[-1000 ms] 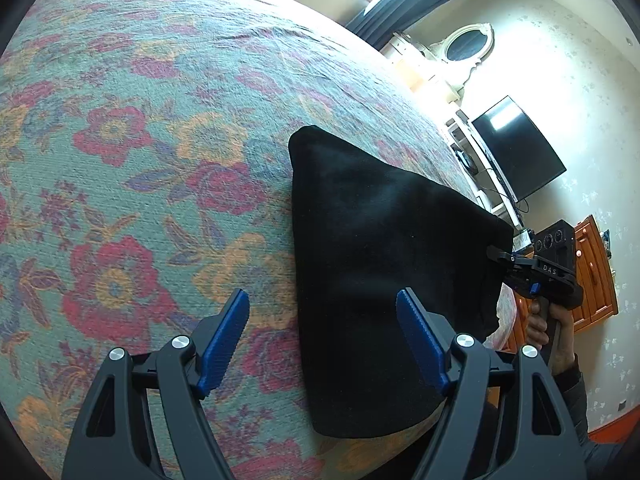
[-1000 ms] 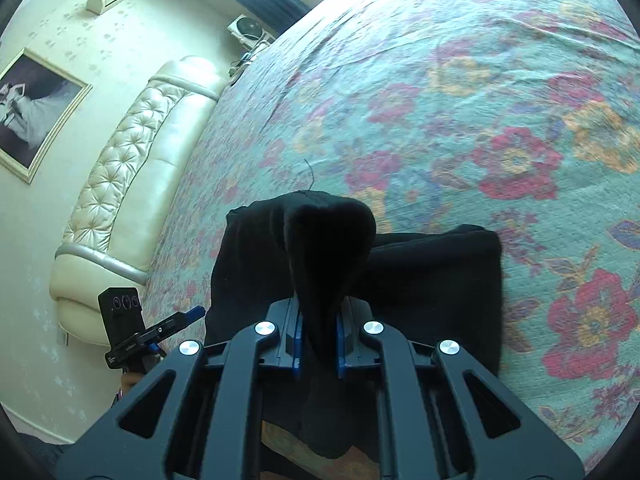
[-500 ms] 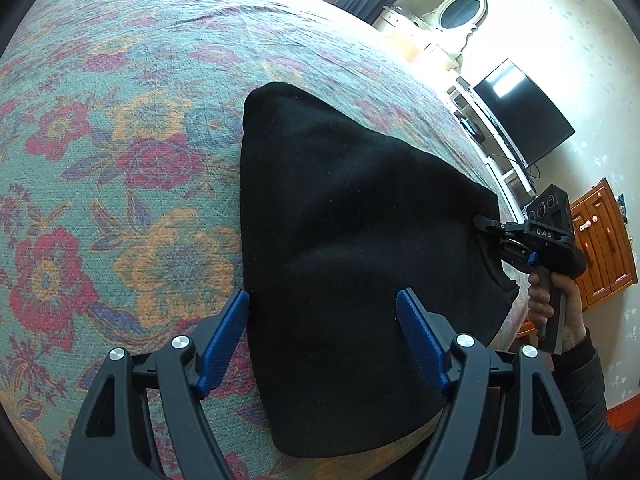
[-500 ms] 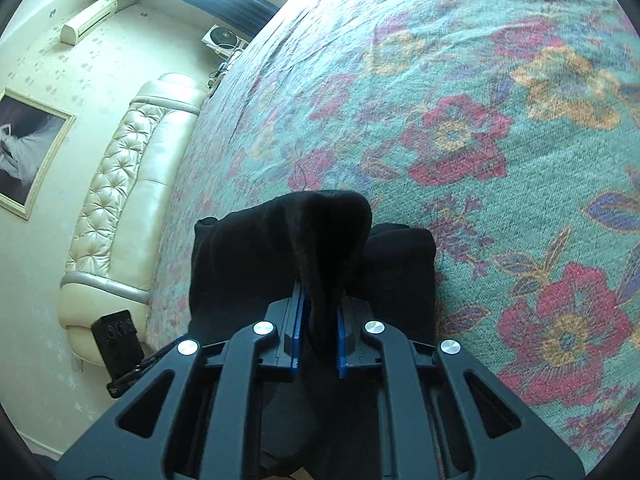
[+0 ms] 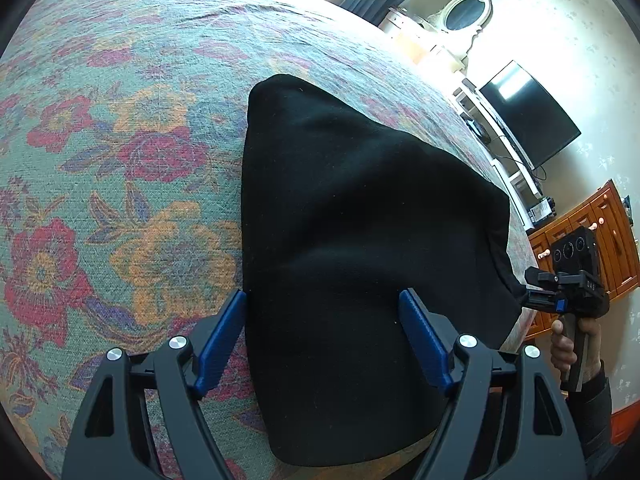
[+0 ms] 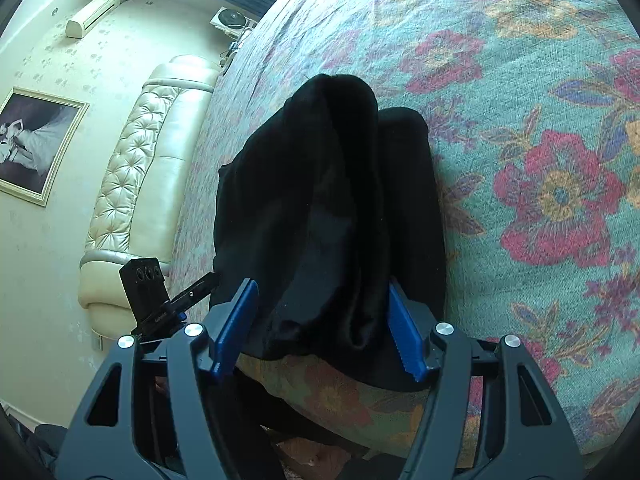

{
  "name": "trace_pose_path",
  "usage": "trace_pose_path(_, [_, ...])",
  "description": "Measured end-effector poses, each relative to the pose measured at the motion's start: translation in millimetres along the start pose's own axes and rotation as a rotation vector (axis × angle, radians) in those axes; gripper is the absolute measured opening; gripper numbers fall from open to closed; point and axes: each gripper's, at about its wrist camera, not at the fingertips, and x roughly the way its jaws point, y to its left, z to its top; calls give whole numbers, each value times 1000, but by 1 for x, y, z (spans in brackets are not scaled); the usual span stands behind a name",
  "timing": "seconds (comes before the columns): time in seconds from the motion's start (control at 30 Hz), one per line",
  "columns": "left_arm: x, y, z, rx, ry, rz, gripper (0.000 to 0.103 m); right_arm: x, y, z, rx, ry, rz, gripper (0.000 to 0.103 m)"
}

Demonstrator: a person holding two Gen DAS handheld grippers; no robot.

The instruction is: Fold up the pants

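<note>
The black pants [image 5: 360, 264] lay folded on the floral bedspread [image 5: 120, 184]. The left gripper [image 5: 324, 336] hovered spread wide over their near edge. The right gripper [image 6: 320, 324] stood parted around a raised fold.

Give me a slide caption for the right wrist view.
Open right gripper straddling a raised fold of black pants on the floral bedspread.

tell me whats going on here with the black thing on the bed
A person with a handheld gripper in each hand is folding black pants on a floral bedspread. The pants lie in a folded bundle near the bed's edge. Both the left gripper and the right gripper are open, their fingers straddling the fabric without clamping it.
</note>
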Motion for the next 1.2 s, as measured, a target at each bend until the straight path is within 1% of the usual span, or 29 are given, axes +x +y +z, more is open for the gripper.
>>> trace_pose_path(0.07, [1, 0, 1, -3, 0, 6, 77, 1, 4, -4, -24, 1, -25, 59])
trace_pose_path(0.1, [1, 0, 1, -3, -1, 9, 77, 1, 6, -5, -34, -2, -38, 53])
trace_pose_path(0.13, [1, -1, 1, -3, -2, 12, 77, 2, 8, -7, -43, 3, -51, 42])
trace_pose_path(0.2, [1, -2, 0, -3, -3, 17, 77, 4, 8, -7, -58, 14, -73, 29])
trace_pose_path(0.27, [0, -3, 0, -4, -5, 21, 77, 4, 7, -9, -58, 18, -64, 19])
trace_pose_path(0.33, [0, -4, 0, -3, -7, 27, 77, 4, 8, -8, -56, 10, -55, 15])
trace_pose_path(0.4, [1, -5, -1, -2, -7, 36, 78, 2, 6, -6, -51, 2, -50, 13])
trace_pose_path(0.47, [2, -5, -2, -11, -1, 47, 81, 0, 2, -5, -48, -3, -52, 12])
trace_pose_path(0.6, [5, -3, -4, -47, 6, 42, 81, 0, -8, -4, -39, -2, -54, 12])
trace_pose_path(0.73, [5, -6, -5, -50, 8, 64, 86, -3, -13, -5, -33, -8, -39, 12])
trace_pose_path(0.83, [5, -7, -4, -50, 11, 66, 86, -3, -15, -5, -33, -7, -29, 12])
trace_pose_path(0.97, [3, -9, -4, -32, 10, 74, 86, -5, -19, -5, -29, -5, -12, 12])
trace_pose_path(1.2, [2, -16, -3, 27, -4, 110, 86, -7, -25, -2, -30, -2, -12, 11])
